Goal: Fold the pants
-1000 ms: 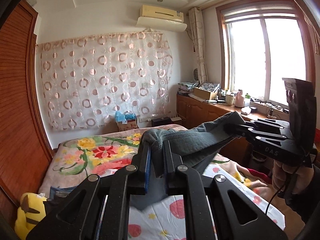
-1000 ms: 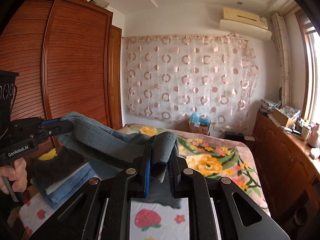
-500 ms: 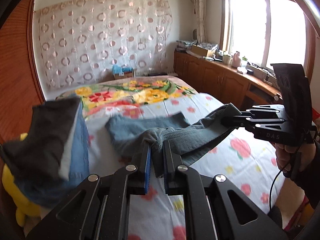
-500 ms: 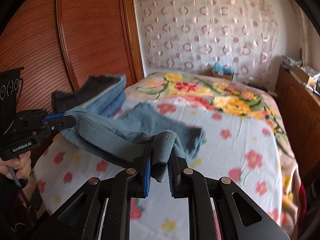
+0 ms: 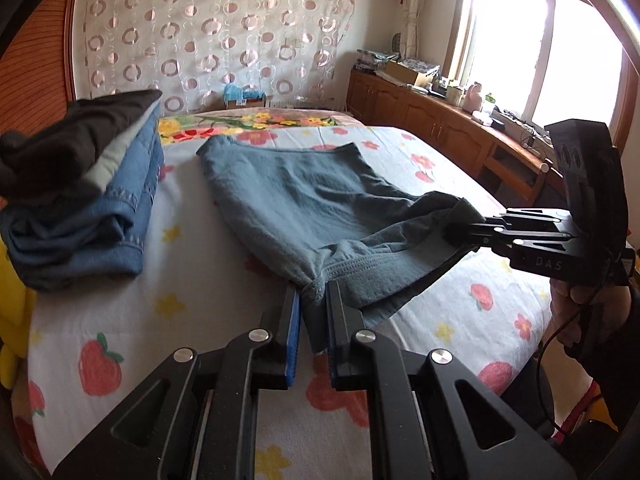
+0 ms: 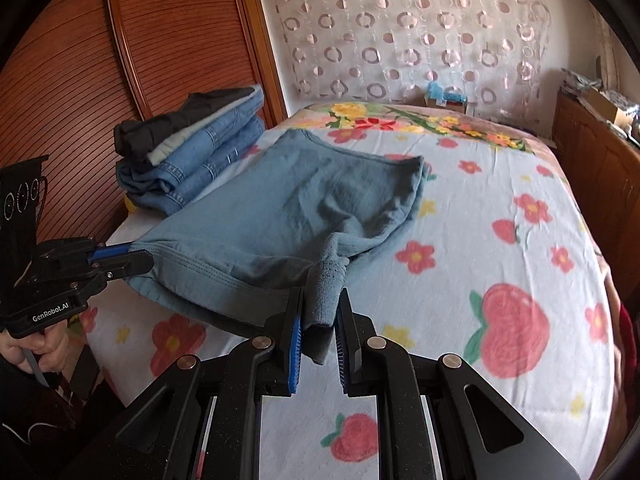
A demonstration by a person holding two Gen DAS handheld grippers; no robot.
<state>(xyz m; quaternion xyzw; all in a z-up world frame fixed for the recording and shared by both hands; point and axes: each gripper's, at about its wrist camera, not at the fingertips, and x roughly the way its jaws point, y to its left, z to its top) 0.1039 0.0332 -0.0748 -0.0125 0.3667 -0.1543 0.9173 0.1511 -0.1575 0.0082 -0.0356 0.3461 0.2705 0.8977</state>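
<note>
Grey-blue pants (image 5: 304,196) lie spread on the bed, their far end flat and the waistband end lifted slightly at the near edge; they also show in the right wrist view (image 6: 288,208). My left gripper (image 5: 313,300) is shut on one waistband corner. My right gripper (image 6: 320,312) is shut on the other corner. Each gripper shows in the other's view: the right one (image 5: 476,232) on the right, the left one (image 6: 132,258) on the left. The waistband is stretched between them.
A stack of folded jeans and dark clothes (image 5: 80,196) sits on the bed's left side, also in the right wrist view (image 6: 192,152). The flower-print bedsheet (image 6: 500,240) covers the bed. Wooden wardrobe (image 6: 120,60) on the left, wooden cabinets (image 5: 440,128) on the right.
Both grippers have lowered the pants from held in the air down onto the bed. The pants now lie spread flat, with only the waistband still held.
</note>
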